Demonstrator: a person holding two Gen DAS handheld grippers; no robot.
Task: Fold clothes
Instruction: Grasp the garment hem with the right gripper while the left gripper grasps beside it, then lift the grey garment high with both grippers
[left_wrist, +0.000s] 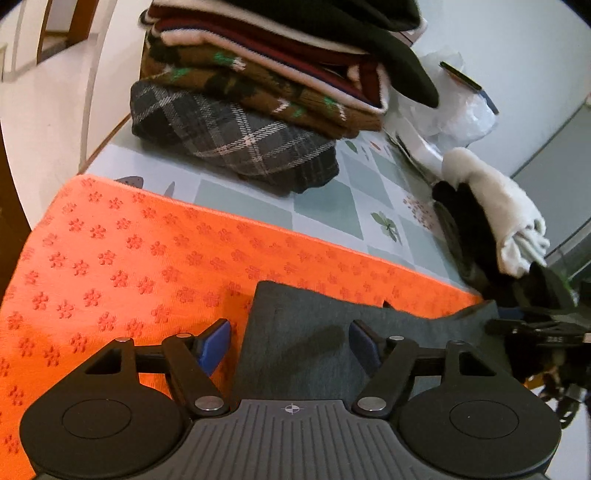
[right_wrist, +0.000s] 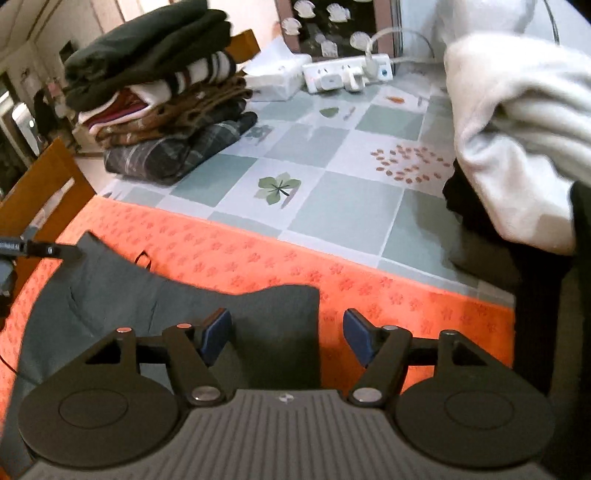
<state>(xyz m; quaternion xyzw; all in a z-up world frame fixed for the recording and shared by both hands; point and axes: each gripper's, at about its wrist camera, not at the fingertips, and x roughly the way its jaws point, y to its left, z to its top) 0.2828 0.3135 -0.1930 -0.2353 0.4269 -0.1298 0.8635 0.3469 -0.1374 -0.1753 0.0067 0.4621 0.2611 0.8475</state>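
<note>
A dark grey garment (left_wrist: 314, 332) lies spread flat on an orange flower-patterned mat (left_wrist: 129, 258). My left gripper (left_wrist: 290, 341) hangs open just over the garment's left edge: one blue pad over the mat, the other over the cloth. In the right wrist view the same grey garment (right_wrist: 147, 295) stretches leftward across the mat (right_wrist: 258, 258). My right gripper (right_wrist: 288, 334) is open over its right corner, and the pads press on nothing. The left gripper's tip (right_wrist: 37, 249) shows at the garment's far left corner.
A tall stack of folded clothes (right_wrist: 166, 103) stands at the back left of the checked tablecloth (right_wrist: 332, 166). A heap of white and black garments (right_wrist: 517, 129) fills the right. Behind are a tissue box (right_wrist: 277, 79) and power strip (right_wrist: 347, 74). A wooden chair (right_wrist: 40, 192) stands left.
</note>
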